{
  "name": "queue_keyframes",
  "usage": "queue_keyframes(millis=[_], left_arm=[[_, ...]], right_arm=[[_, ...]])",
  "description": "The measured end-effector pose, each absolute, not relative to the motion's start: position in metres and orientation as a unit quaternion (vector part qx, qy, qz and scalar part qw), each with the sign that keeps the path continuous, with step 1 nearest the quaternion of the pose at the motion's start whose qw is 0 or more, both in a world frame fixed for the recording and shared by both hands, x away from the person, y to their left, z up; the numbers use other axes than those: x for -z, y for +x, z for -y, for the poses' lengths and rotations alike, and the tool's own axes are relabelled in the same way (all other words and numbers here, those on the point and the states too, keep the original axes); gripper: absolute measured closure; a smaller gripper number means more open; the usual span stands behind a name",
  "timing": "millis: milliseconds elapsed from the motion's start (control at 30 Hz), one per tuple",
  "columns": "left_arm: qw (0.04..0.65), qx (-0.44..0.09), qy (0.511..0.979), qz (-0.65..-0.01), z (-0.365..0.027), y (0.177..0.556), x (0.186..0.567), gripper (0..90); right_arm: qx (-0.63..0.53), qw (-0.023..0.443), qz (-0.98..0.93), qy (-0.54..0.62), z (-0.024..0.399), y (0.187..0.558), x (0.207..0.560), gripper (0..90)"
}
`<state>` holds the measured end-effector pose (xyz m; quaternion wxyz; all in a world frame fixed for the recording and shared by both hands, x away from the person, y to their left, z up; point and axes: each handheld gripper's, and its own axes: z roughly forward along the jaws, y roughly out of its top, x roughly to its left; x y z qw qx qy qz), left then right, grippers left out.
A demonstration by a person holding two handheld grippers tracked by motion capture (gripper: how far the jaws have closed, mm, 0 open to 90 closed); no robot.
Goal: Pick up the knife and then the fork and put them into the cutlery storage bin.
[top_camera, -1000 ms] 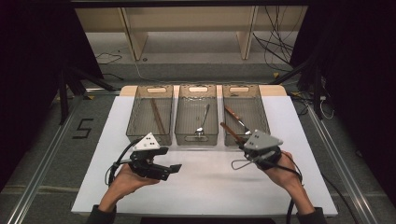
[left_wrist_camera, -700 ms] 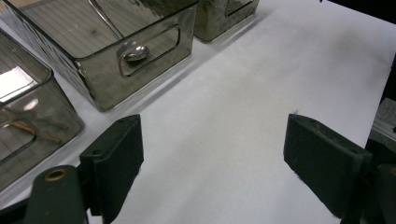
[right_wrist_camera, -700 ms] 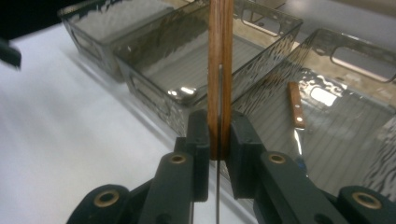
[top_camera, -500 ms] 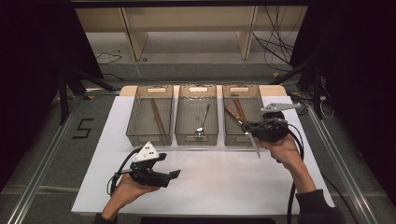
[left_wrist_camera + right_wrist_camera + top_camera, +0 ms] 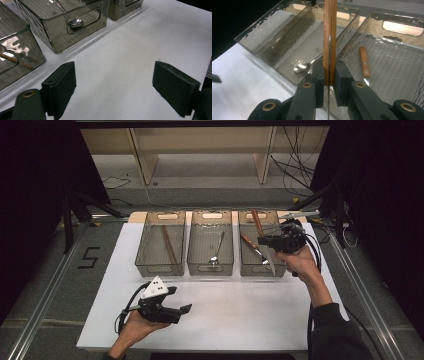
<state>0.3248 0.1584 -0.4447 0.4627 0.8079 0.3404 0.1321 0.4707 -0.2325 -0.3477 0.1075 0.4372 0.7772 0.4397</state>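
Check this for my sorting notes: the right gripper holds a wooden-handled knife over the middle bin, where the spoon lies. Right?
Not quite. The high view shows the right gripper holding the wooden-handled knife over the right-hand bin; the spoon does lie in the middle bin.

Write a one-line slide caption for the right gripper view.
Right claw shut on a wooden-handled knife, held above the smoky bins, a spoon in the middle one.
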Motion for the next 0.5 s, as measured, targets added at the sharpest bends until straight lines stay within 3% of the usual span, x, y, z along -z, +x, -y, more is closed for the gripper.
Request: queue_keyframes(millis=[500], left_arm=[[0.47, -0.133, 0.799, -0.35, -0.165, 0.326, 0.453, 18.5]], right_arm=[[-0.423, 0.134, -0.761, 0.473, 0.241, 0.507, 0.348, 81.1]])
